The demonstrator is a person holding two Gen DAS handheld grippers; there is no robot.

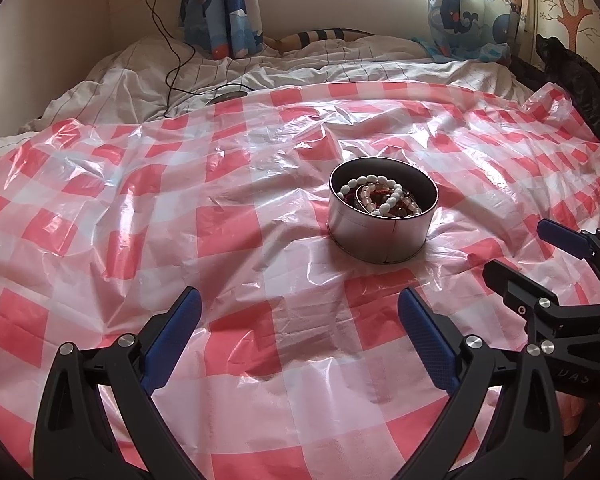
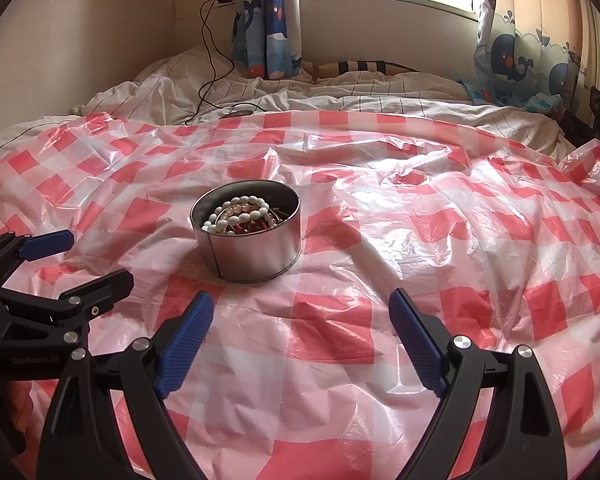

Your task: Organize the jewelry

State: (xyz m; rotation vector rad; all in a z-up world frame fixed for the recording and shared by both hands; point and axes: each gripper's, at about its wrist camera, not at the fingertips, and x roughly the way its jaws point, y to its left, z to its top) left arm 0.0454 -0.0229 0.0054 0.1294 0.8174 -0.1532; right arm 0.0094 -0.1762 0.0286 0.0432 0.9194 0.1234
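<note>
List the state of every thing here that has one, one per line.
left tool: open, empty, above the sheet
right tool: open, empty, above the sheet
round tin: upright, lidless, holding jewelry
white bead bracelets: piled inside the tin
checkered plastic sheet: spread out, wrinkled
charger cable: plugged in

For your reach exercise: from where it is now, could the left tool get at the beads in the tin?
Probably yes. The left tool is open and empty, the tin has no lid, the beads lie exposed on top, and only bare sheet lies between.
</note>
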